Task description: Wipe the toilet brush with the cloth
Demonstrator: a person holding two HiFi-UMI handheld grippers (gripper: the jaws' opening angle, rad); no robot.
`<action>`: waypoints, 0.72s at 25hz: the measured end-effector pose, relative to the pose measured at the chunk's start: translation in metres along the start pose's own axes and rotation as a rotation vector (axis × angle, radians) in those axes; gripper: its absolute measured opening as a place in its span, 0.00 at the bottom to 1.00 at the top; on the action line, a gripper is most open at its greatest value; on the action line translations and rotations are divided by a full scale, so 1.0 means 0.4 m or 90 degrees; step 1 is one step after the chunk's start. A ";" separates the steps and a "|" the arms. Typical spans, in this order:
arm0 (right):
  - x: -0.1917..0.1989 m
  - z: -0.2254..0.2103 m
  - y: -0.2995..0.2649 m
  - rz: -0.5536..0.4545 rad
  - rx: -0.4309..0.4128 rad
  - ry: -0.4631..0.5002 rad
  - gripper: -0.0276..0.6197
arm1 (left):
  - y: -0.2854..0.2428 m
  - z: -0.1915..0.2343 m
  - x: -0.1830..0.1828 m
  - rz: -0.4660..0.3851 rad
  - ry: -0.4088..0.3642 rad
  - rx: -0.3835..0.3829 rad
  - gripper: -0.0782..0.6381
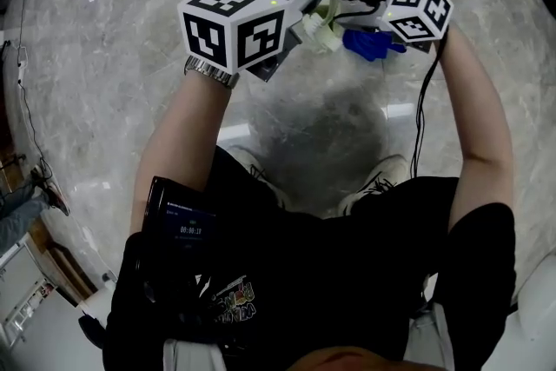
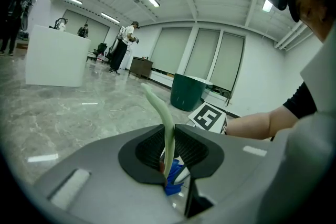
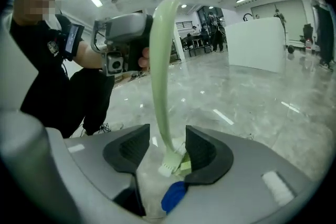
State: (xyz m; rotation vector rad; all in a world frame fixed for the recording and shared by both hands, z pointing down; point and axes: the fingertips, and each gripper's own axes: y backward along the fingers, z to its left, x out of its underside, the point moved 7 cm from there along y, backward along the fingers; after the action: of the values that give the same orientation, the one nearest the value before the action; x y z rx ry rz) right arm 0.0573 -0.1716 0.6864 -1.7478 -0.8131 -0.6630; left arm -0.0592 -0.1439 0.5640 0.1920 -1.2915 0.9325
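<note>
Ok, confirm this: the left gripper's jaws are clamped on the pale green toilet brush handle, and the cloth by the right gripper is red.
Wrong on the colour: the cloth by the right gripper is blue, not red, as the head view shows. The left gripper does have its jaws clamped on the pale green toilet brush handle.

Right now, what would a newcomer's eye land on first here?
The pale green toilet brush stands out first, sticking up between the two claws above a grey marble floor. The left claw is clamped on its stem. The right claw is open around the bristled end, with a bright blue cloth just beneath it.
</note>
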 end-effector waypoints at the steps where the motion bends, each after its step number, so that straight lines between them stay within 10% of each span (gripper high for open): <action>1: -0.003 -0.005 -0.009 0.000 0.001 0.005 0.38 | 0.002 -0.003 0.001 0.001 -0.002 0.002 0.21; 6: -0.017 0.003 -0.028 -0.018 -0.024 0.016 0.18 | 0.011 0.000 0.001 0.001 0.002 -0.005 0.21; 18: -0.040 0.042 0.001 -0.074 0.090 0.031 0.15 | 0.027 -0.009 -0.029 -0.045 0.012 -0.013 0.21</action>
State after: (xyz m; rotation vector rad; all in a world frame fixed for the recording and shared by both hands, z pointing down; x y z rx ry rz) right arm 0.0484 -0.1589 0.6690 -1.5601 -0.9114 -0.7052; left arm -0.0637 -0.1403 0.5490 0.2106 -1.2691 0.8587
